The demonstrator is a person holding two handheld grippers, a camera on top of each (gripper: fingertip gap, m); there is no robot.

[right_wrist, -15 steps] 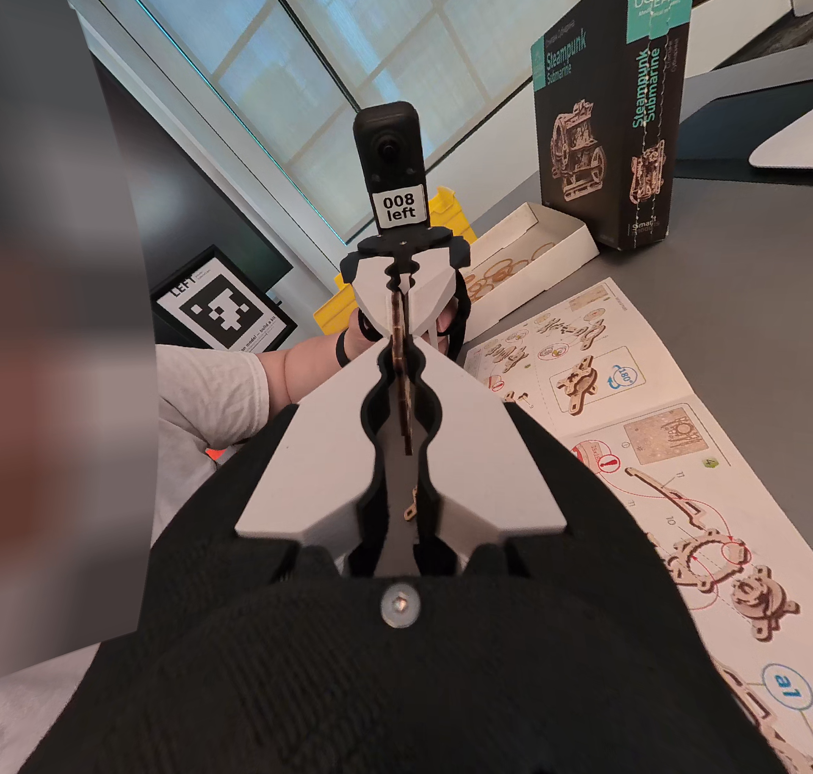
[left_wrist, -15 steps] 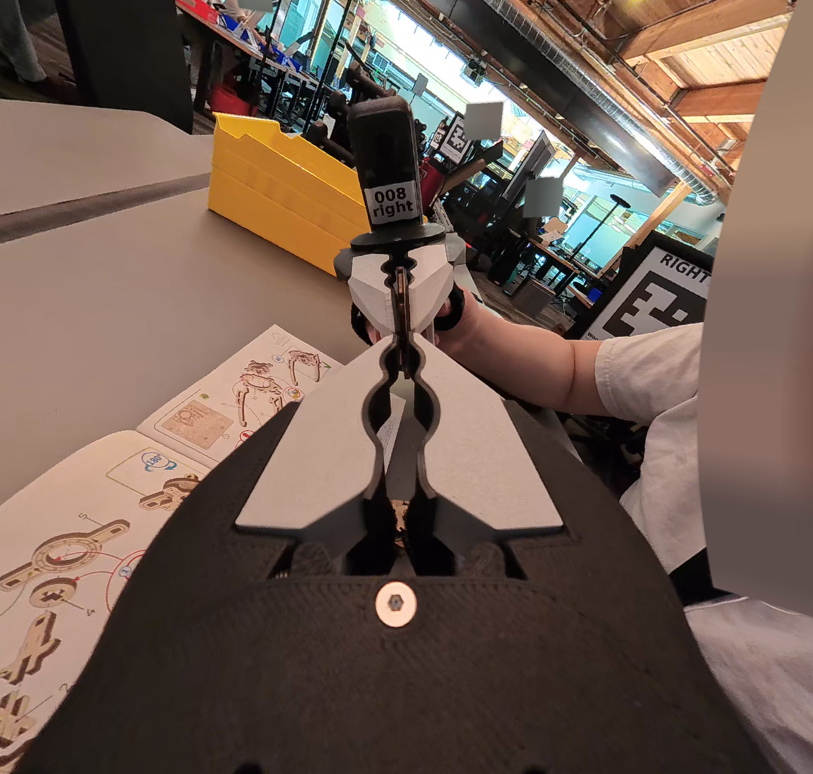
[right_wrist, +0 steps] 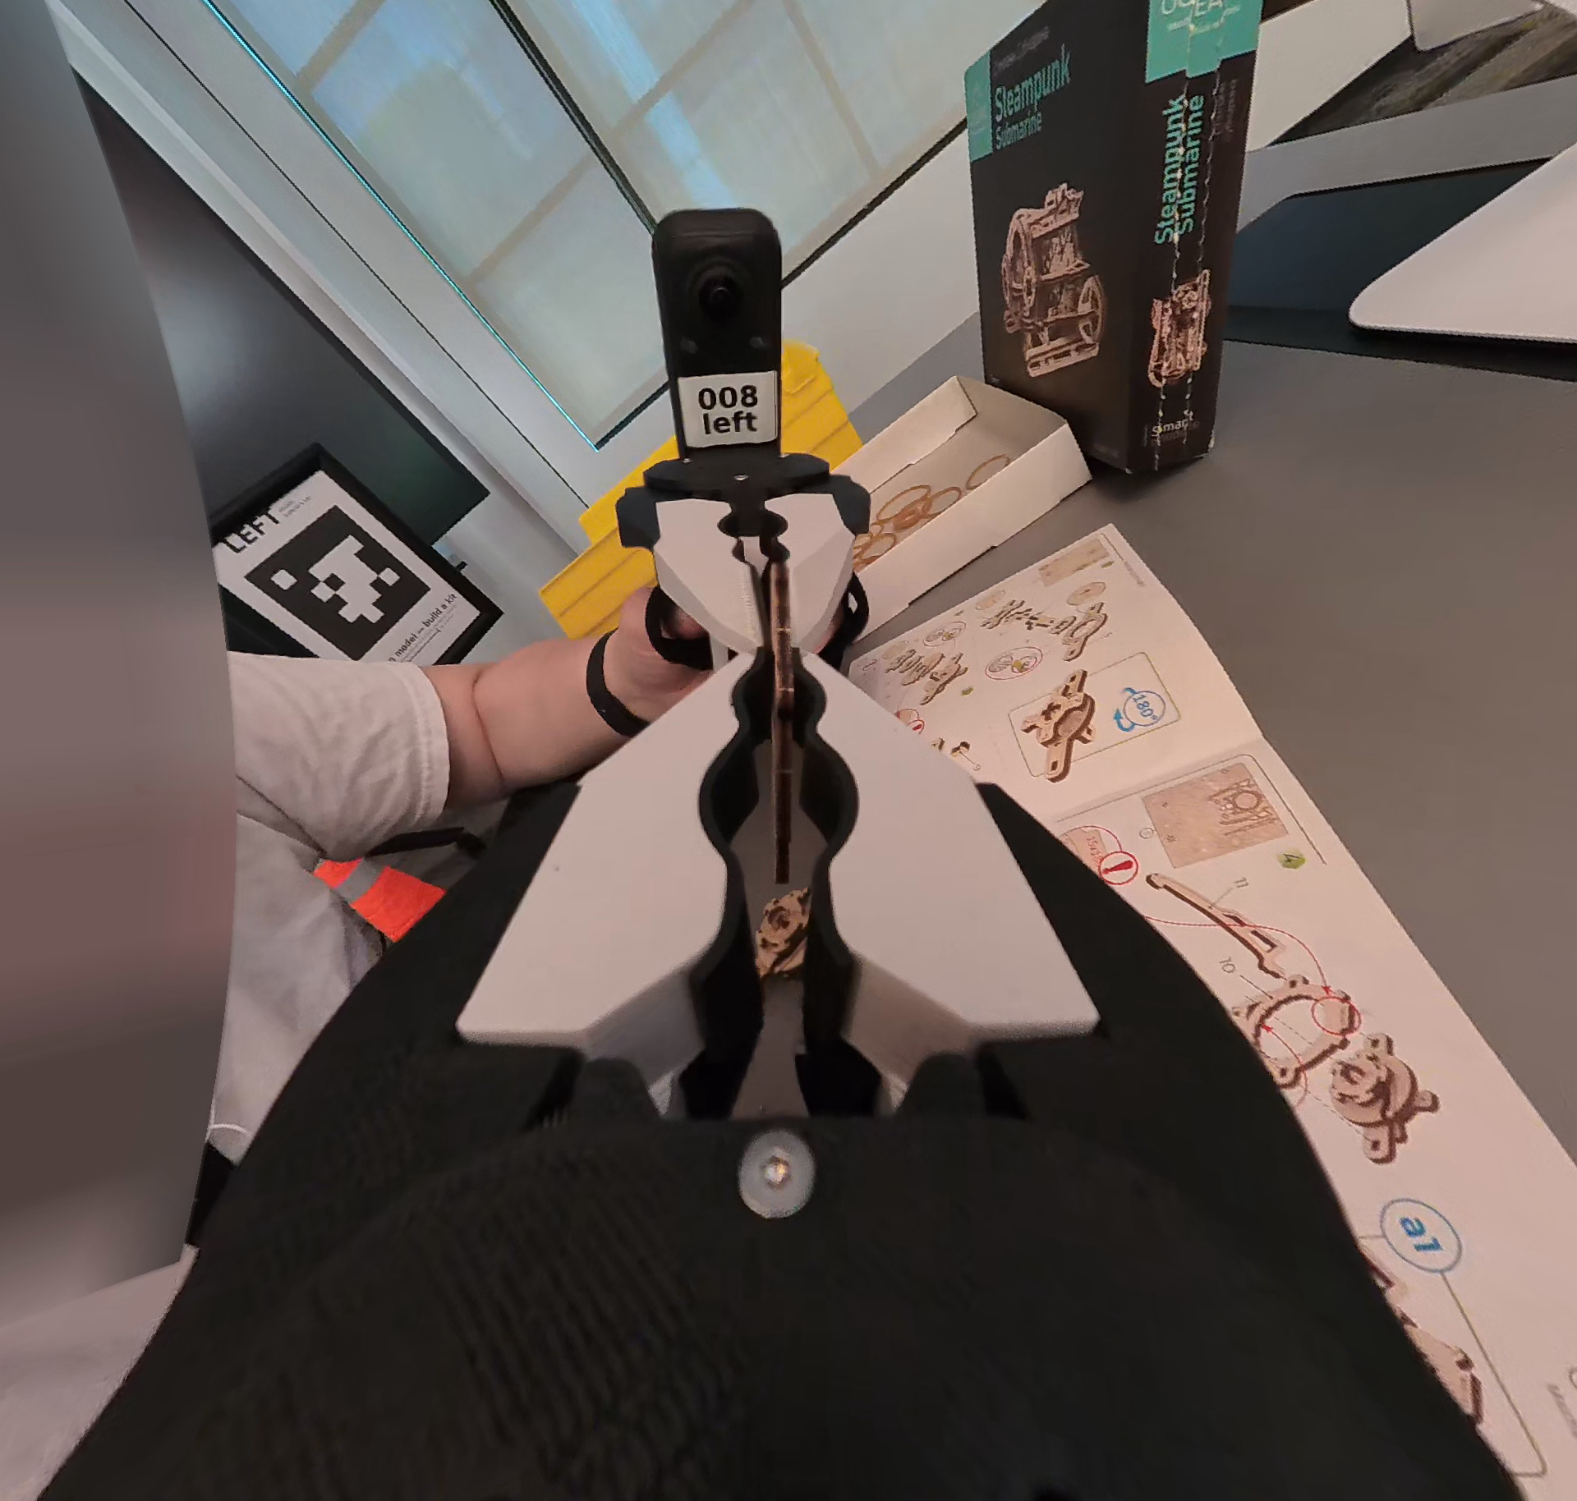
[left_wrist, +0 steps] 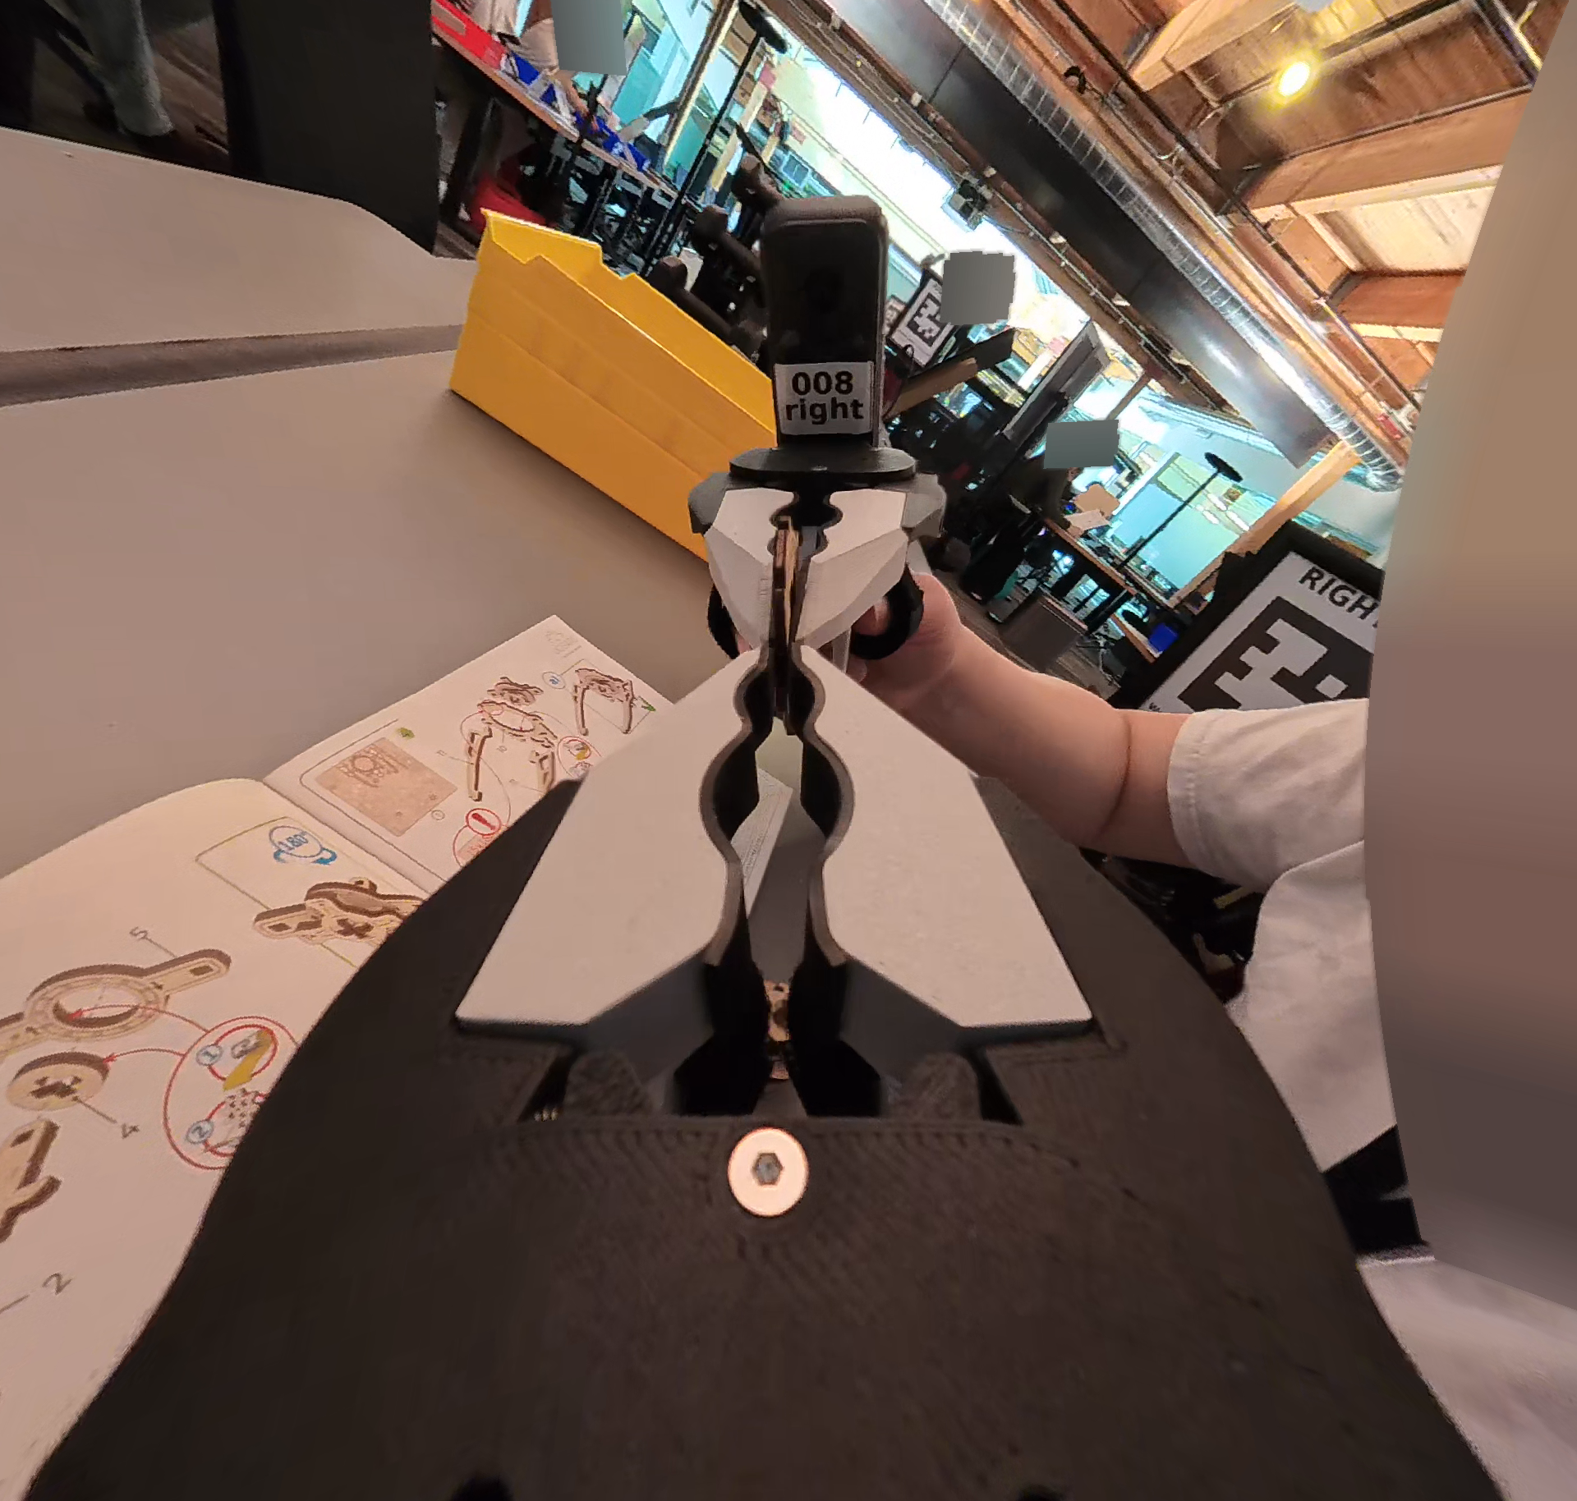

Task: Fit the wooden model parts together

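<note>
My left gripper [left_wrist: 781, 668] and right gripper [right_wrist: 776, 668] face each other tip to tip, held above the table. A thin wooden part [right_wrist: 780, 743], seen edge-on, runs from between the right gripper's fingers into the left gripper [right_wrist: 759, 598]. In the left wrist view the same part [left_wrist: 781, 607] sits in the right gripper [left_wrist: 798, 581] and reaches into my own tips. Both are shut on it. I cannot tell whether it is one piece or two. A small wooden gear-like piece [right_wrist: 781, 940] lies deeper between the right fingers. A similar bit [left_wrist: 776, 1021] shows deep in the left gripper.
An open instruction booklet [right_wrist: 1195, 777] lies on the grey table [right_wrist: 1408, 607]; it also shows in the left wrist view [left_wrist: 213, 905]. A yellow bin [left_wrist: 597, 385], a white tray of wooden rings [right_wrist: 1024, 453] and an upright dark kit box [right_wrist: 1109, 223] stand beyond. The person's arms hold both grippers. Less than 4 cm separates the two grippers' tips.
Both grippers stay tip to tip and shut on the wooden part. The views have shifted only slightly.
</note>
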